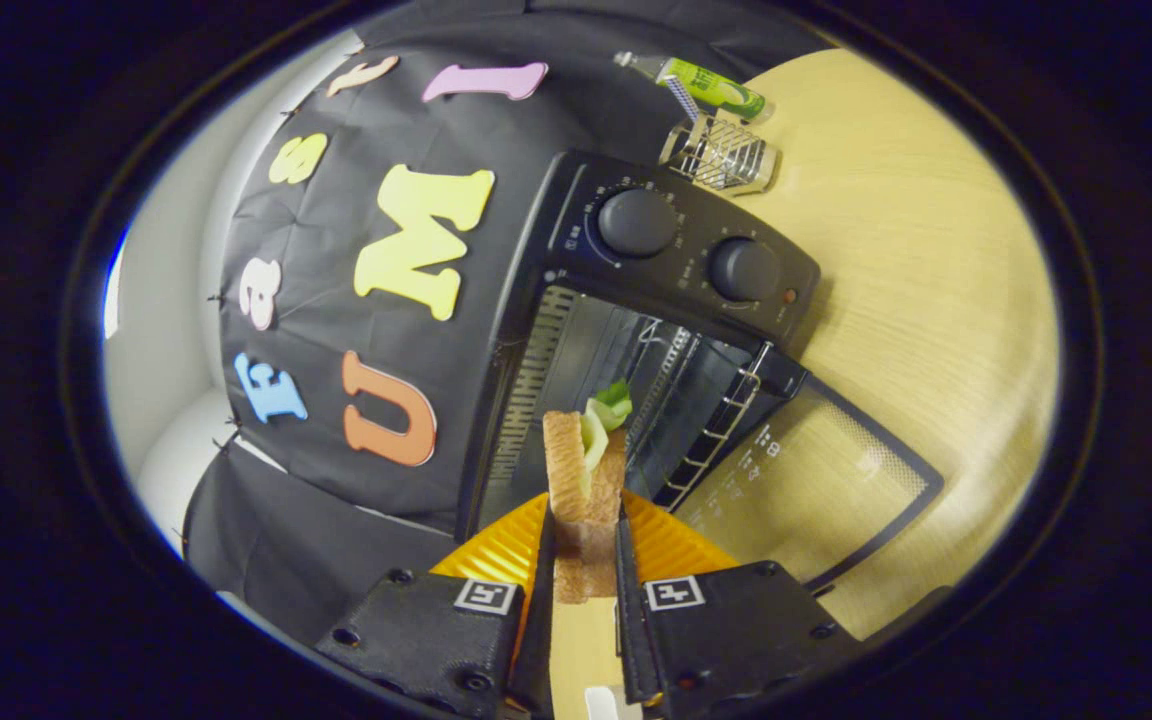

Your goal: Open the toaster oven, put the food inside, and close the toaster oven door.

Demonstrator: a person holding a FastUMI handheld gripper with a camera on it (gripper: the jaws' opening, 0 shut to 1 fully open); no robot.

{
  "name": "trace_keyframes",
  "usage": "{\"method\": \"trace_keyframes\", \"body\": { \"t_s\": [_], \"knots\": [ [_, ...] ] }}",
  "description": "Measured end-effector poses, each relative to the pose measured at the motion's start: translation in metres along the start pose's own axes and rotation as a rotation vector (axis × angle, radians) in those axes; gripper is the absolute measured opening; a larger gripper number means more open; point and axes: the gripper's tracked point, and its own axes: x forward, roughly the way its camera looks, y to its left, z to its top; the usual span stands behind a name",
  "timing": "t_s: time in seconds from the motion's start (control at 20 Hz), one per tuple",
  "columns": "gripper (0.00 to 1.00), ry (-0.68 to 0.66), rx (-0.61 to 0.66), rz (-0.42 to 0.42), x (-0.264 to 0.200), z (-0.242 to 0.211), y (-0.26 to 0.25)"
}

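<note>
My gripper point(586, 545) is shut on a sandwich point(584, 470), two slices of toast with green lettuce sticking out at the far end. The view is rolled sideways. Just beyond the sandwich stands the black toaster oven point(636, 330) with its cavity open and a wire rack point(716, 430) inside. Its glass door point(816, 480) lies folded down flat on the table, beside my fingers. Two round knobs point(638, 222) sit on the oven's control panel. The sandwich's far end is at the mouth of the cavity.
The oven rests on a light wooden table point(936, 300). Beyond the oven lie a small wire rack holder point(721, 155) and a green tube point(711, 85). The booth's black cloth wall point(336, 330) hangs behind the oven.
</note>
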Motion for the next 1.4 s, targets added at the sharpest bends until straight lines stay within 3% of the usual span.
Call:
{"method": "trace_keyframes", "body": {
  "t_s": [0.5, 0.95, 1.05, 1.25, 1.4],
  "knots": [
    [0.34, 0.005, -0.075, -0.096, 0.053, 0.013, -0.011],
    [0.47, 0.122, -0.320, -0.095, 0.076, 0.005, -0.005],
    [0.53, 0.170, -0.390, -0.061, 0.078, -0.006, -0.001],
    [0.82, 0.189, -0.532, -0.042, 0.078, -0.016, 0.006],
    [0.96, 0.165, -0.731, -0.122, 0.088, -0.012, -0.003]
  ]
}}
